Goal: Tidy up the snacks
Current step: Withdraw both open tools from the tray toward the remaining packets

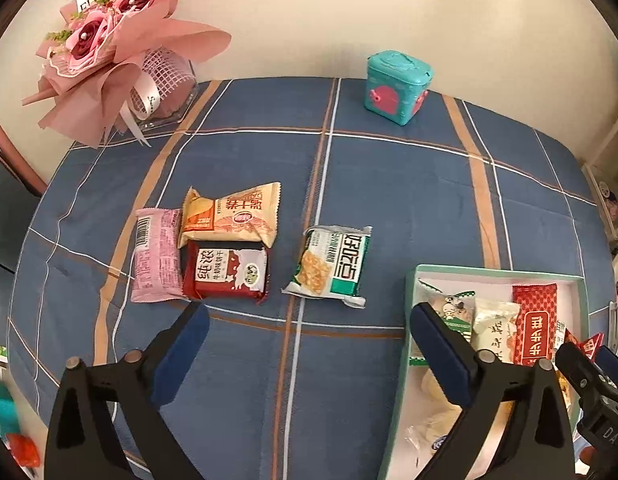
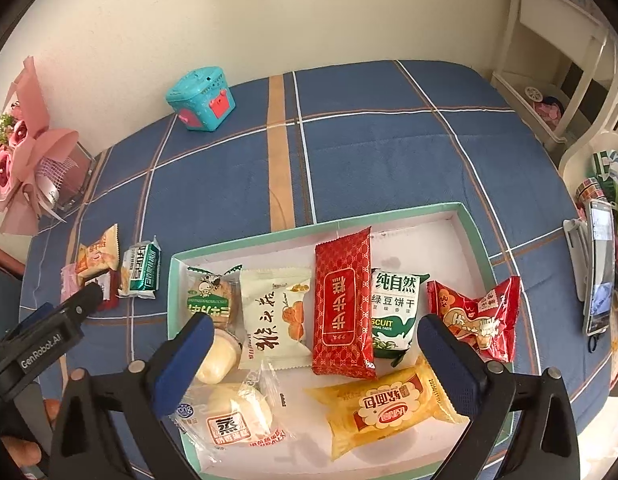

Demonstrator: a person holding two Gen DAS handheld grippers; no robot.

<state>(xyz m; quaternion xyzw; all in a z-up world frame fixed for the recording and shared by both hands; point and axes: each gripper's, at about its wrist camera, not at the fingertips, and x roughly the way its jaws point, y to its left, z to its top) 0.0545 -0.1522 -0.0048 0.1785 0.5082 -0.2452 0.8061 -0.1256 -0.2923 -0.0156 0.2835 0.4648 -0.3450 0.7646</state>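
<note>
With both claws spread wide and nothing between their blue pads, we're hovering over a table (image 1: 389,184) dressed in a blue plaid cloth. Left claw (image 1: 309,334) hangs above bare cloth, and just beyond it sit four loose snacks: a pink packet (image 1: 156,255) on the far left, touching a dark red biscuit packet (image 1: 226,273), with a beige-and-orange packet (image 1: 233,216) overlapping the red one's far edge. Off to their right, apart from the cluster, lies the green-and-white cracker packet (image 1: 332,266).

Over to the right claw (image 2: 315,354), poised above the teal-rimmed tray (image 2: 475,224), and that tray is filling up! Along its far row, a green-striped packet (image 2: 209,296), a cream packet (image 2: 275,312), a tall red packet (image 2: 343,304) and a green-bean biscuit packet (image 2: 395,312). A crinkly red bag (image 2: 479,316) straddles the tray's right rim. Nearer us, a yellow bread packet (image 2: 383,408) and a clear bun wrapper (image 2: 233,420).

Back by the wall, a teal toy box (image 1: 397,86) and a pink paper bouquet (image 1: 109,52) stand well away from the snacks.
</note>
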